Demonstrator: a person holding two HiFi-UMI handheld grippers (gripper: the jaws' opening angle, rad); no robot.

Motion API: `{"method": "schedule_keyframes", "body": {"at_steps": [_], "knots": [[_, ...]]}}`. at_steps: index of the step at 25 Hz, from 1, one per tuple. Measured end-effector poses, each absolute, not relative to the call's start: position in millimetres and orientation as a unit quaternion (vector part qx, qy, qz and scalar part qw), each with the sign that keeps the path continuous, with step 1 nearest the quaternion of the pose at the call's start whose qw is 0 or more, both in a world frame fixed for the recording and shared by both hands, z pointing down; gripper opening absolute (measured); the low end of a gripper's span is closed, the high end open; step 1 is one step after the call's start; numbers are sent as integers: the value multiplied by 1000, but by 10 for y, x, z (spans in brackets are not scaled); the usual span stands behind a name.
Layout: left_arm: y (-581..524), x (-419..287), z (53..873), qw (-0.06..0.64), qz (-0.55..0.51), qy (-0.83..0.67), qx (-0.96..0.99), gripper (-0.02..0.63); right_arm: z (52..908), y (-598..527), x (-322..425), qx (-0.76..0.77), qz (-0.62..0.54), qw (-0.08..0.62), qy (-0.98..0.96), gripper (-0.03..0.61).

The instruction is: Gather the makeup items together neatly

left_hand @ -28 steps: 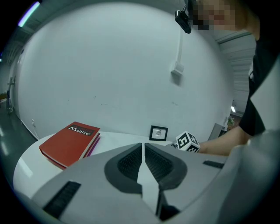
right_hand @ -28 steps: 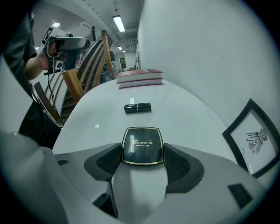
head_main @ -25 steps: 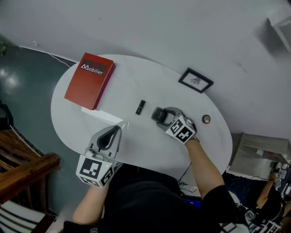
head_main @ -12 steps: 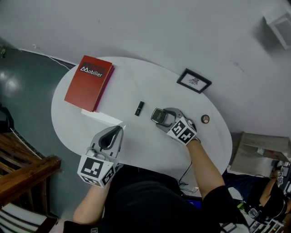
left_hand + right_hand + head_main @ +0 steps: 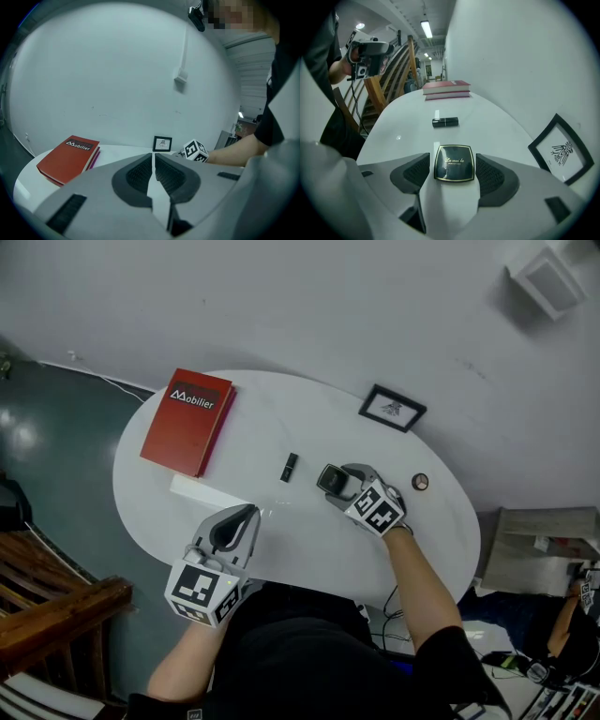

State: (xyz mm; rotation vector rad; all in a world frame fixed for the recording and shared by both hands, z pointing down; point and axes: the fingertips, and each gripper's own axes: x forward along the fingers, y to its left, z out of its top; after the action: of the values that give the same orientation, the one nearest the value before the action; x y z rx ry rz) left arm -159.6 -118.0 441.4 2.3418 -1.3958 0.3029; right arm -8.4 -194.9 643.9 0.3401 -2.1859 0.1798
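Compact (image 5: 454, 163) between spread jaws of right gripper (image 5: 333, 481); lipstick (image 5: 445, 122) straight ahead, lying crosswise. Left gripper (image 5: 153, 158) closed, empty, farther off.

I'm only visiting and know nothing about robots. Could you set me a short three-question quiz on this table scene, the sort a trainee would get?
1. True or false: the left gripper has its jaws together with nothing between them.
2. What lies between the jaws of the right gripper? A) a comb B) the black compact C) a spoon
3. In the head view, which small dark item lies on the white table between the red book and the compact?

Key: 1 true; 2 B; 3 the black lipstick tube.
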Motion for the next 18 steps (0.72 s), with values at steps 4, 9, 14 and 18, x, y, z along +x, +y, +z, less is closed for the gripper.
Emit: {"method": "schedule_keyframes", "body": {"at_steps": [4,9,14,18], "knots": [[-1122,-1633,4438,202,115,-502,833,29,6567,-1954,-81,129,57,473,-869,272],[-1127,-1640,4442,203,113,-508,829,29,6603,-1953,-106,99,43,482,-870,270],[-1133,-1650,4454,205,115,-511,827,29,6599,-1974,-158,86,35,478,-873,270],[-1143,-1661,4434,205,112,-513,826,29,6526,-1987,-190,87,41,467,-879,270]]}}
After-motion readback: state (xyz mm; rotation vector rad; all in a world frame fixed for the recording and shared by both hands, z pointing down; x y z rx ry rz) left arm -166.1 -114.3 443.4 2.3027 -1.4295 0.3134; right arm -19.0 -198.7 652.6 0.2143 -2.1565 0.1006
